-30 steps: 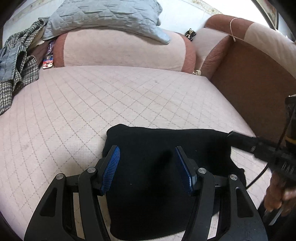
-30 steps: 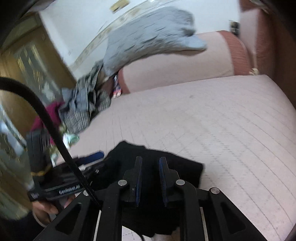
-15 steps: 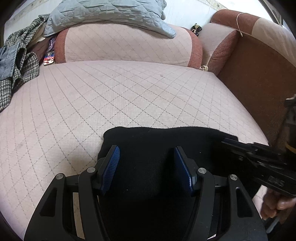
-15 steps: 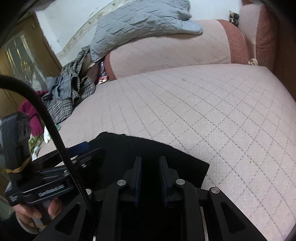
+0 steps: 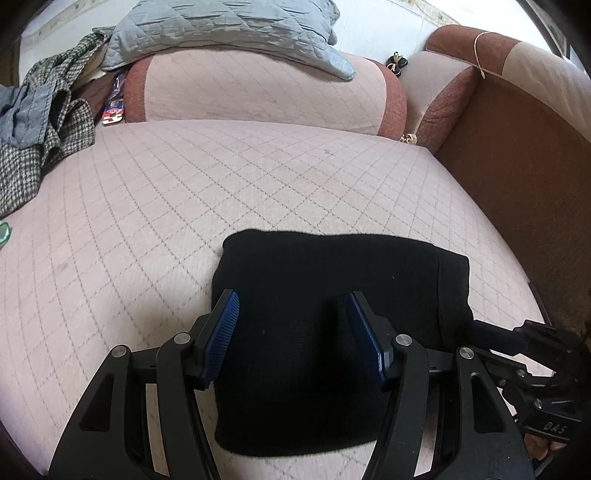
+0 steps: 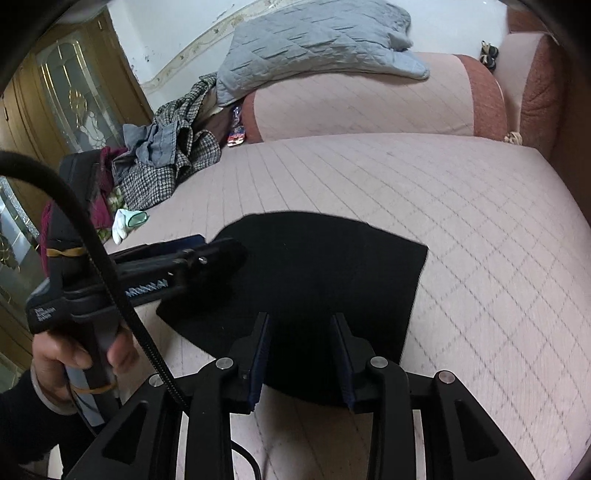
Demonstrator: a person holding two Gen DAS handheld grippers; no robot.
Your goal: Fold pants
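Note:
The black pants [image 5: 332, 295] lie folded into a compact rectangle on the pink quilted sofa seat [image 5: 221, 184]. My left gripper [image 5: 293, 314] is open, its blue pads spread over the near part of the pants, holding nothing. In the right wrist view the pants [image 6: 332, 266] lie flat, and my right gripper [image 6: 301, 332] hovers over their near edge with its jaws apart and empty. The left gripper [image 6: 221, 254] shows there from the side, at the pants' left edge. The right gripper [image 5: 495, 332] shows at the lower right of the left wrist view.
A grey quilted blanket [image 5: 229, 33] lies on the sofa back. A heap of checked and grey clothes [image 5: 33, 122] lies at the seat's left end. The brown armrest [image 5: 517, 177] bounds the right side. A wooden glass-panelled door [image 6: 66, 99] stands at the left.
My right gripper has opened from shut and drawn back to the pants' near edge. The pants have settled into a flat fold. The left gripper stays open over them.

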